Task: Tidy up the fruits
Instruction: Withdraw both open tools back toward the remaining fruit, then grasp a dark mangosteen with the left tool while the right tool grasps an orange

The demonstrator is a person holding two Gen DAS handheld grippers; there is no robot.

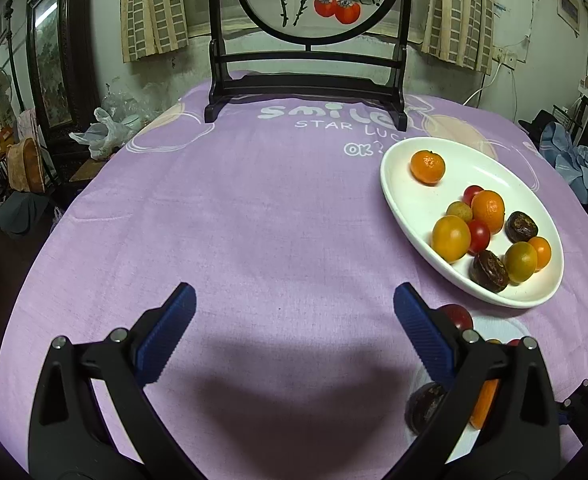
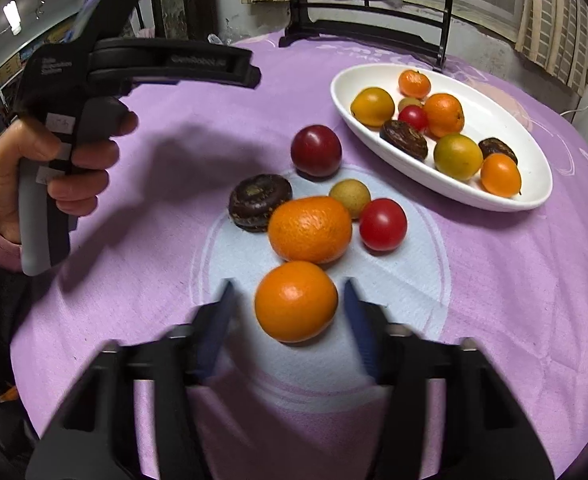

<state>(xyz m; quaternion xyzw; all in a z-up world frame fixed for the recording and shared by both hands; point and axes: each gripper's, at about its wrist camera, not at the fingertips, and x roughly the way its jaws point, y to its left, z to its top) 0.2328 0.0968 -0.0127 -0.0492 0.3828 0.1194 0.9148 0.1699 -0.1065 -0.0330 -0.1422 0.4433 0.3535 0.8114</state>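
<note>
Purple tablecloth [image 1: 254,208], white dish [image 1: 397,196] of fruit, curtained room, both tools agape, empty.

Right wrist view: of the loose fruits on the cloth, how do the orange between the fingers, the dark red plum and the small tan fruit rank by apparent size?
1. orange, though it lies nearest the camera, which inflates it.
2. dark red plum.
3. small tan fruit.
</note>
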